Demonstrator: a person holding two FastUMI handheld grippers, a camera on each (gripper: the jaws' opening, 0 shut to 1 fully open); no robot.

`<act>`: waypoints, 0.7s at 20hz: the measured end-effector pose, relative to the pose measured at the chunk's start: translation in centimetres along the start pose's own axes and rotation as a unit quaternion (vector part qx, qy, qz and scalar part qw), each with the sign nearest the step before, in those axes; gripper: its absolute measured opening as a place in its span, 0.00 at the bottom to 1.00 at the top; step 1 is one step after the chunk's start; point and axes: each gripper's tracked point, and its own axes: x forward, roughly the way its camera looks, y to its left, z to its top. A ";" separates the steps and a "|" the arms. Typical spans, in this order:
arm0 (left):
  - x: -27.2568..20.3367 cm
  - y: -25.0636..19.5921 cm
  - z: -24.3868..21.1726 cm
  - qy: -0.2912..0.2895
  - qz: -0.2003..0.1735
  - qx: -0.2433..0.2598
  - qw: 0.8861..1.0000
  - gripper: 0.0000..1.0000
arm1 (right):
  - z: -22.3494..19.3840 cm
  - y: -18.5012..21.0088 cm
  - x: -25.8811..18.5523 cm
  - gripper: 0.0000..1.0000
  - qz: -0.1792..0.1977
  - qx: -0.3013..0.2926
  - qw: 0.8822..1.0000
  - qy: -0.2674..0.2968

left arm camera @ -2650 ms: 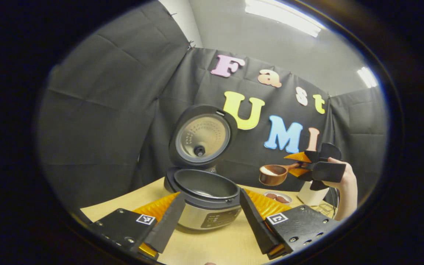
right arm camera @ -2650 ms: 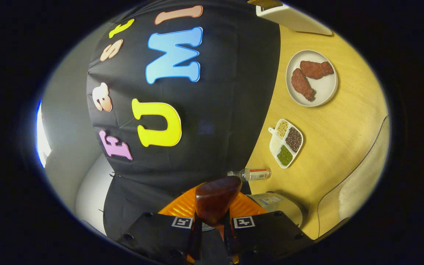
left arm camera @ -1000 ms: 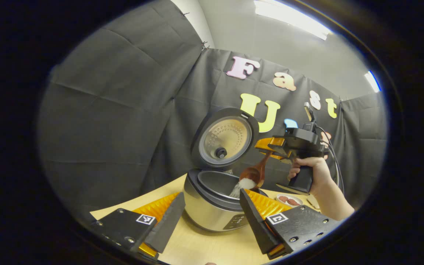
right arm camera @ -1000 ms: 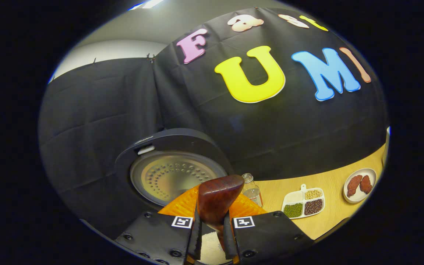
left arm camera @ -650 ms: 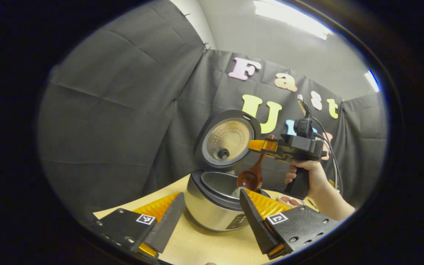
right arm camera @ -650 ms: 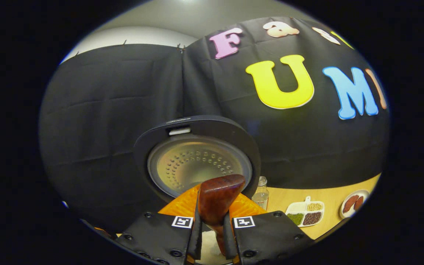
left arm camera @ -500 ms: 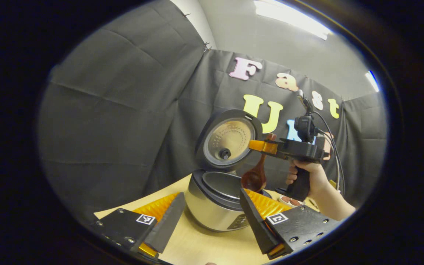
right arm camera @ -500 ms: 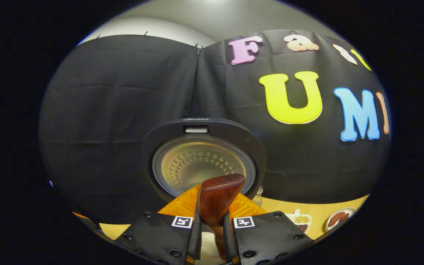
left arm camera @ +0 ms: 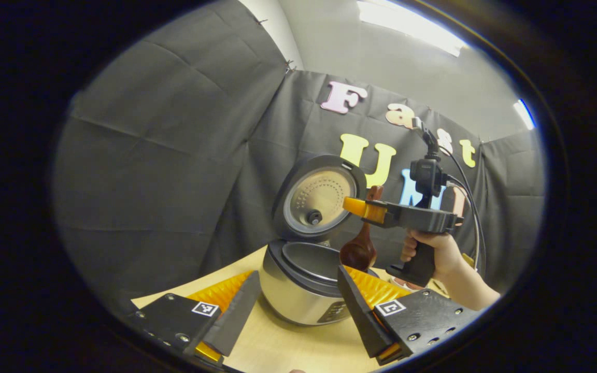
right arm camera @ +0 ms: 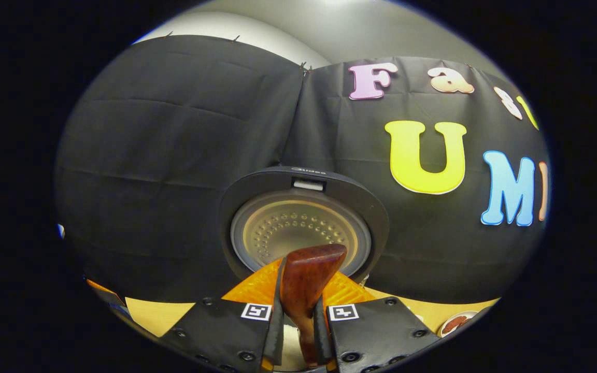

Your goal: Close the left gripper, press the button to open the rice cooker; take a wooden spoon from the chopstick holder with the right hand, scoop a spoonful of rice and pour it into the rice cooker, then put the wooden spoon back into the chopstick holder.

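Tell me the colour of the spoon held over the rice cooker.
Dark reddish-brown wood; the spoon shows best in the left gripper view.

One rice cooker (left arm camera: 298,290), one wooden spoon (left arm camera: 359,249), two grippers and a single hand (left arm camera: 433,248) were counted

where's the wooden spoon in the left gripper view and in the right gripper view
Left gripper view: the wooden spoon hangs bowl-down right of centre, over the open rice cooker, held in the right tongs.
Right gripper view: its handle stands bottom centre, clamped in the tongs.
Shared landmark: the cooker's raised lid.
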 end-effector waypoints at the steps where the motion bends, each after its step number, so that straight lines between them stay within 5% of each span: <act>1: 0.0 -0.1 -0.1 0.003 -0.004 0.001 1.000 0.92 | 0.7 -0.2 -0.4 0.26 -0.005 -0.004 1.000 -0.007; 9: -0.9 -3.8 0.5 0.002 -0.039 0.027 0.999 0.93 | 5.9 -2.2 -6.1 0.24 0.012 0.096 0.994 -0.043; 14: -0.5 -7.5 0.5 0.007 -0.071 0.032 0.997 0.92 | 6.6 -7.8 -12.2 0.26 -0.043 0.105 0.992 -0.052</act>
